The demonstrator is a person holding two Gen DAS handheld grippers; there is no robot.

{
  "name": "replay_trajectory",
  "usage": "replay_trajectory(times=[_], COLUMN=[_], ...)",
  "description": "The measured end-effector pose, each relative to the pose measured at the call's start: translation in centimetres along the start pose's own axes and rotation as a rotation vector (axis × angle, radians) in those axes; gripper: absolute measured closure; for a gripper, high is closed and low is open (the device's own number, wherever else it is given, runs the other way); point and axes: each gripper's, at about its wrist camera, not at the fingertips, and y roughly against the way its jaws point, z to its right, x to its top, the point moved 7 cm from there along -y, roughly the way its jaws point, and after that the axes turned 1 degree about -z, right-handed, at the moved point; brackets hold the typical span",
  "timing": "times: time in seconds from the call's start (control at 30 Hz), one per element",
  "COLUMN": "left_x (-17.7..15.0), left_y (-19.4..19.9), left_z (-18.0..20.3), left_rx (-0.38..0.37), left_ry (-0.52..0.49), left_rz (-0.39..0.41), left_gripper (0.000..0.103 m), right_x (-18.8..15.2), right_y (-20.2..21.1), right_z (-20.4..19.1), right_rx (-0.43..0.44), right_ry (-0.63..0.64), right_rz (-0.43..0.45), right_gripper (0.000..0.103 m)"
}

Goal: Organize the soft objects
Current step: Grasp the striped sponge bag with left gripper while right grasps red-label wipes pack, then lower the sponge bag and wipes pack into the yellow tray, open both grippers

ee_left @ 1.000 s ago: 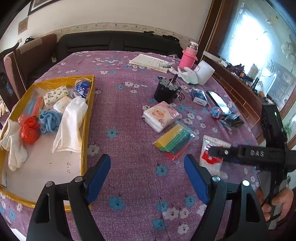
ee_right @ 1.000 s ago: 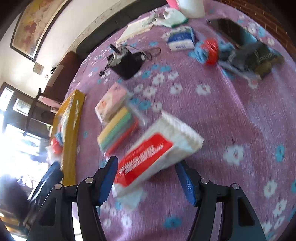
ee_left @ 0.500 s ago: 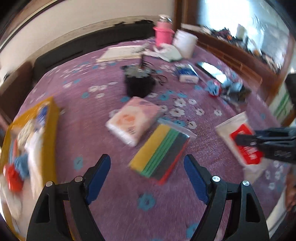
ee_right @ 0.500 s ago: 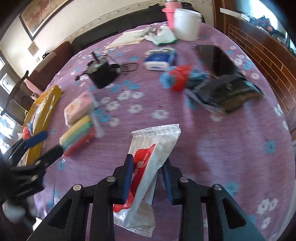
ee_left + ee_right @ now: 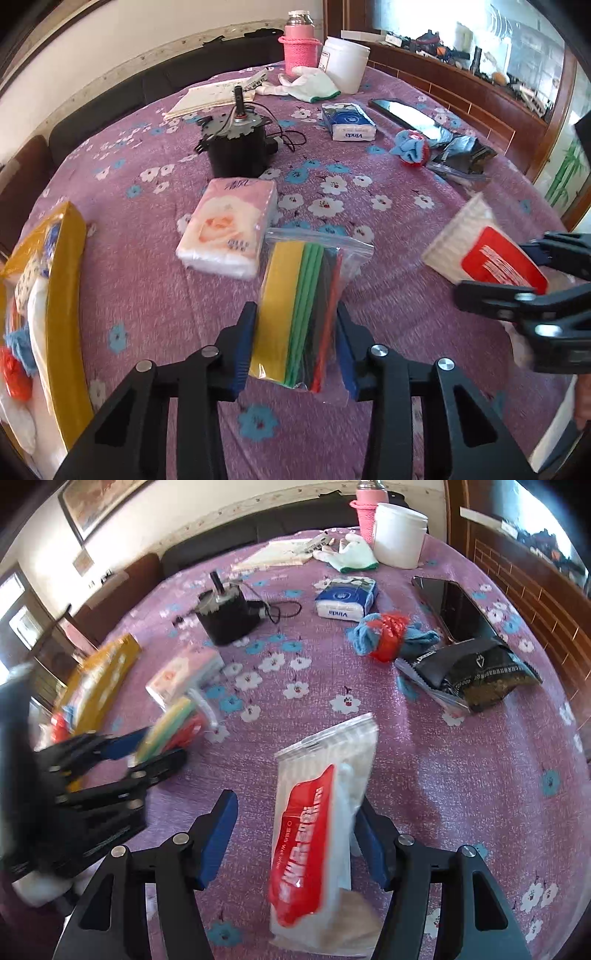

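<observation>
My left gripper [image 5: 295, 347] is shut on a clear zip bag of coloured cloths [image 5: 301, 314] lying on the purple flowered tablecloth; it also shows blurred in the right wrist view [image 5: 173, 727]. My right gripper [image 5: 295, 838] is open, its fingers either side of a white-and-red tissue pack [image 5: 317, 827], which leans against the right finger. That pack also shows in the left wrist view [image 5: 484, 251]. A pink tissue pack [image 5: 231, 225] lies beyond the zip bag. A yellow tray [image 5: 70, 295] with socks and cloths is at the left.
A black motor with cable [image 5: 236, 147], a blue Vinda tissue pack [image 5: 347, 120], a blue-and-red cloth bundle [image 5: 412, 146], a phone [image 5: 406, 114], a black packet [image 5: 461, 155], a white glove [image 5: 310, 86], a white tub [image 5: 345, 62] and a pink flask [image 5: 299, 48] stand farther back.
My left gripper moved onto the zip bag and closed on it. My right gripper, shut on the tissue pack half a second ago, has opened.
</observation>
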Motion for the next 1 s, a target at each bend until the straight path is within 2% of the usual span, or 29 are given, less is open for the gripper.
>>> replay_trajectory(times=[0.03,0.1,0.2,0.3,0.37,0.5,0.73,0.83,1.0], left_x=[-0.2,-0.6,-1.5,-2.6,-3.4,-6.3,-11.7,-13.0,-14.1], left_y=[0.5,1.8,4.7,8.1,9.9,12.8,13.5,12.4,9.7], left_z=[-0.1,-0.6,-1.9,-4.5,-6.5,-12.1,-20.8,-23.3,-26.0], left_rx=[-0.011,-0.035,-0.061,-0.075,-0.060,0.029,0.118,0.151,0.160], left_ry=[0.015,0.058,0.133,0.224,0.264,0.367,0.583,0.629,0.682], left_rz=[0.008,0.032,0.081,0.139,0.167,0.195,0.140,0.101,0.028], left_gripper=[0.065,0.065,0.065,0.065,0.065,0.065,0.064,0.064,0.063], right_x=[-0.2,-0.5,-1.1,-1.2,-0.9,-0.2,1.0,1.4,2.1], right_y=[-0.3,-0.3,0.0,1.0,2.0,3.6,4.2,4.1,3.9], right_z=[-0.1,-0.6,-0.9,-1.1,-1.8,-4.6,-12.0,-15.6,-22.9], right_rx=[-0.015,-0.043,-0.038,0.003,0.029,0.082,0.222,0.263,0.325], right_ry=[0.010,0.048,0.053,0.023,0.019,0.051,0.117,0.167,0.273], right_rz=[-0.010,0.002,0.005,0.027,0.047,0.077,0.063,0.053,0.043], right_gripper=[0.059,0.060,0.061,0.061,0.061,0.061,0.060,0.060,0.060])
